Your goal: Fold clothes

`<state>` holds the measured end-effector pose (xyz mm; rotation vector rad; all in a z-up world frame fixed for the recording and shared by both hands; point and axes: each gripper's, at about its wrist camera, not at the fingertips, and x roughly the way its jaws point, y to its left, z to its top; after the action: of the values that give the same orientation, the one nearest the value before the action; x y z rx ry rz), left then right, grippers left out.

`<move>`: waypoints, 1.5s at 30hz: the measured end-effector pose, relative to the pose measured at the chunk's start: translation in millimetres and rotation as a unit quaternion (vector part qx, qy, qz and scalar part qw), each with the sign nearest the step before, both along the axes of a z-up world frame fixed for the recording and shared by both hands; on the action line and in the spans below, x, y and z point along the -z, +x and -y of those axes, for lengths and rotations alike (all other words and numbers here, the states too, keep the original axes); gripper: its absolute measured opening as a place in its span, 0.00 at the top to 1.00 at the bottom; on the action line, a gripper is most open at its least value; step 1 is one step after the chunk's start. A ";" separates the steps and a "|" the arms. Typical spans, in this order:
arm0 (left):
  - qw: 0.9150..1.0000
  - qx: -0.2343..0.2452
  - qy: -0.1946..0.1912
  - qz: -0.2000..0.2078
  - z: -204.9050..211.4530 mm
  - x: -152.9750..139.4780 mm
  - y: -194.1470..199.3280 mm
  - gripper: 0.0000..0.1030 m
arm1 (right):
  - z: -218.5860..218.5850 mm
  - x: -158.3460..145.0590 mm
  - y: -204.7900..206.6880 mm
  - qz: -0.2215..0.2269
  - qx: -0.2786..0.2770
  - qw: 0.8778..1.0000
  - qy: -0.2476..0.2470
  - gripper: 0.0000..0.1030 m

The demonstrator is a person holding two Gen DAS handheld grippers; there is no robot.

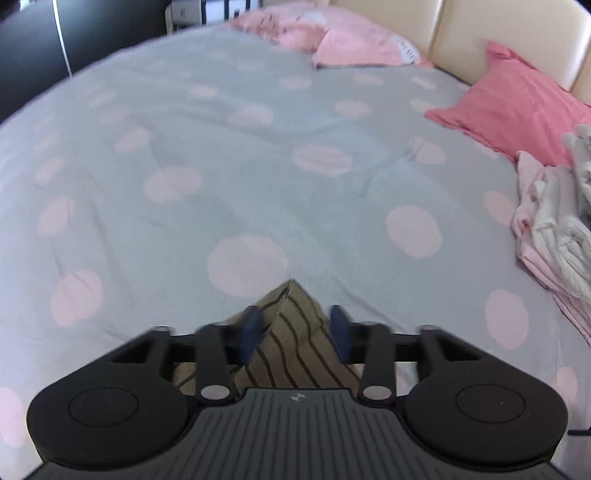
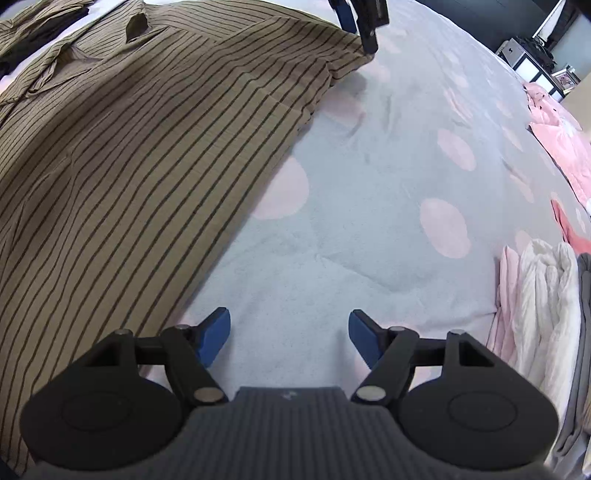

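Covering nearly all of both views, the grey bedcover with pale pink dots (image 1: 258, 155) lies smooth apart from a few shallow creases. On it, filling the left half of the right wrist view, the tan shirt with thin dark stripes (image 2: 122, 173) is spread flat, its collar at the far left and its straight side edge running diagonally from far right to near left. Beyond the bed, a cream padded headboard (image 1: 480, 33) stands at the far right of the left wrist view, with a pale pink pillow (image 1: 354, 48) and a darker pink pillow (image 1: 517, 110) against it. At the right edge, a stack of folded pink and white clothes (image 2: 535, 306) rests on the cover, well apart from the shirt.

The left gripper (image 1: 295, 332), black with blue pads, has its jaws standing apart with a pointed corner of the striped shirt lying between them; the left pad looks to touch the cloth, but whether the fabric is pinched cannot be told, partly because of motion blur. In the right wrist view this gripper shows at the far top, at the shirt's far right corner.

The right gripper (image 2: 290, 338) has its jaws spread wide with nothing between them but bare bedcover. The shirt's side edge passes just beside its left finger (image 2: 212, 338); nothing blocks the way between them.
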<state>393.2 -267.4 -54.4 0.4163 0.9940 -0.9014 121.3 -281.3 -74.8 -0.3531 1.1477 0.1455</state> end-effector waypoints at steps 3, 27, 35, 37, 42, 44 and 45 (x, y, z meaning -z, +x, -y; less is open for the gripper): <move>0.999 -0.006 -0.035 -0.028 -11.0 -0.6 9.6 1.00 | -2.1 1.2 1.4 0.000 -0.006 1.000 -0.003 0.28; 0.992 -0.070 -0.098 -0.027 -108.8 -27.5 -4.6 0.82 | -15.3 0.3 -3.5 0.011 -0.035 0.999 -0.037 0.27; 0.989 -0.135 -0.056 -0.021 -175.2 -39.1 -52.0 0.82 | -34.6 -4.4 -15.6 0.022 -0.062 0.997 -0.050 0.27; 0.987 -0.152 -0.045 -0.020 -191.8 -42.0 -63.9 0.81 | -39.7 -6.8 -19.0 0.028 -0.068 0.996 -0.052 0.27; 0.982 -0.188 -0.025 -0.012 -240.6 -57.0 -100.8 0.69 | -52.3 -15.2 -28.1 0.047 -0.086 0.994 -0.058 0.27; 0.979 -0.201 -0.024 -0.006 -270.3 -69.7 -124.6 0.68 | -57.5 -18.7 -34.0 0.054 -0.094 0.992 -0.057 0.27; 0.978 -0.208 -0.021 -0.004 -285.8 -74.5 -137.3 0.68 | -60.4 -20.2 -37.7 0.057 -0.097 0.992 -0.056 0.27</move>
<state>255.9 18.4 20.1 0.1574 1.0195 -0.5434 83.5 -221.0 -54.7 -0.5668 1.0089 0.2289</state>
